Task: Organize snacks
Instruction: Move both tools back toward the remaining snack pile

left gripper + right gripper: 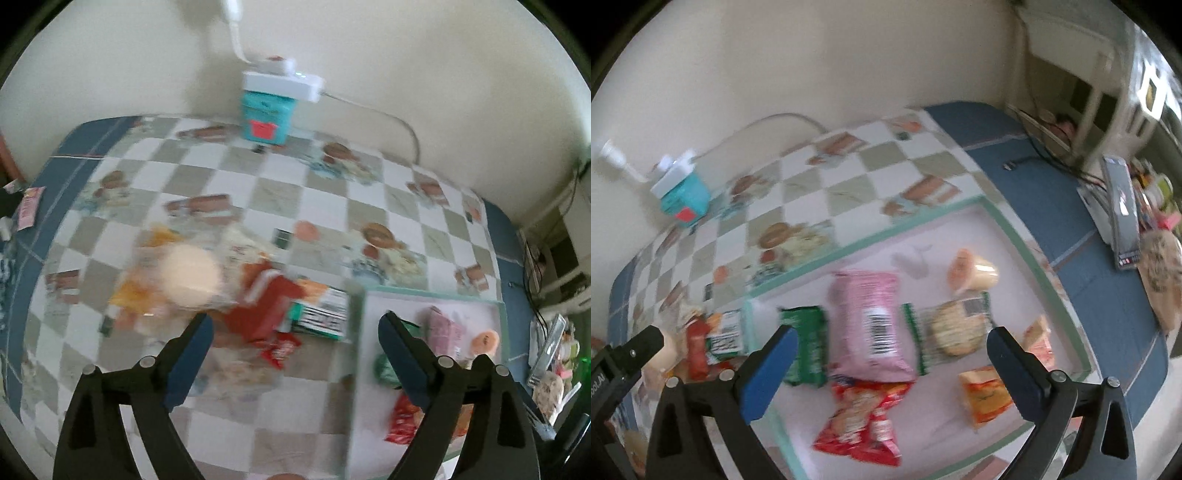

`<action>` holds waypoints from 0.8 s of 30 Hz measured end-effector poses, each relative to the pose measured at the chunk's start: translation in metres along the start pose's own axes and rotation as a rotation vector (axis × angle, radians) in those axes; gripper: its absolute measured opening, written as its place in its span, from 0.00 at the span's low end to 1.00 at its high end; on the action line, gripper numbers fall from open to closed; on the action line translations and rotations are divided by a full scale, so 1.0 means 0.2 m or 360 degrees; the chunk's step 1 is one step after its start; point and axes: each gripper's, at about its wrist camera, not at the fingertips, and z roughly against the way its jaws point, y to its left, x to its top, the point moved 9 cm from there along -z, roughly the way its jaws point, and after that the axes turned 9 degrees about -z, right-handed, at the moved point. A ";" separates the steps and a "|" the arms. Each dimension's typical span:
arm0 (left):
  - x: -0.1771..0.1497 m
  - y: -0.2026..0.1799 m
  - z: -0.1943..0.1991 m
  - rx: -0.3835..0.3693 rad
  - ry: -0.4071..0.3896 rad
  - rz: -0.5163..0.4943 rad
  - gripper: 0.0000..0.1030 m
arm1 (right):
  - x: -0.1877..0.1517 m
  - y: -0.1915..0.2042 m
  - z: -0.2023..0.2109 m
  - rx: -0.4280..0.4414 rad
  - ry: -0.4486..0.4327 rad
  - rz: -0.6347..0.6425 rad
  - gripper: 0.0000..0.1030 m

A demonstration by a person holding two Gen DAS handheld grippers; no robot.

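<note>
My left gripper (295,321) hangs open over a blurred pile of snacks on the checkered tablecloth: a red packet (266,306), a green and white packet (321,314), a pale round snack (190,277) and a small red wrapper (280,349). Nothing is between its fingers. My right gripper (892,334) stands open above the mint-rimmed tray (923,218). In the tray lie a pink packet (868,321), a green packet (807,343), a red packet (864,417), a round cracker (955,332), an orange packet (986,398) and a jelly cup (975,277). The tray's rim (424,292) also shows right of the pile.
A teal box (266,118) with a white device and cable on top stands against the back wall. The tablecloth has a blue border (1052,184) on the right. Beyond that edge stand a grey device (1123,206) and cluttered items.
</note>
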 end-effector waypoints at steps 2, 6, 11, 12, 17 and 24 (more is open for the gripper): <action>0.00 0.12 0.04 0.0053 -0.0034 0.0043 0.89 | -0.02 0.07 0.03 0.0012 -0.0017 0.0053 1.00; -0.03 0.33 0.10 0.0128 -0.0071 0.0148 0.89 | -0.06 0.21 0.08 0.0022 -0.0056 0.0159 1.00; -0.07 0.59 0.17 0.0218 -0.0096 0.0271 0.89 | -0.11 0.35 0.12 0.0039 -0.0079 0.0243 1.00; -0.08 0.63 0.18 0.0221 -0.0097 0.0299 0.89 | -0.12 0.38 0.13 0.0044 -0.0081 0.0261 1.00; -0.14 0.83 0.24 0.0240 -0.0120 0.0449 0.89 | -0.20 0.52 0.15 0.0064 -0.0084 0.0342 1.00; -0.22 1.06 0.29 0.0321 -0.0120 0.0561 0.89 | -0.31 0.73 0.20 0.0110 -0.0089 0.0461 1.00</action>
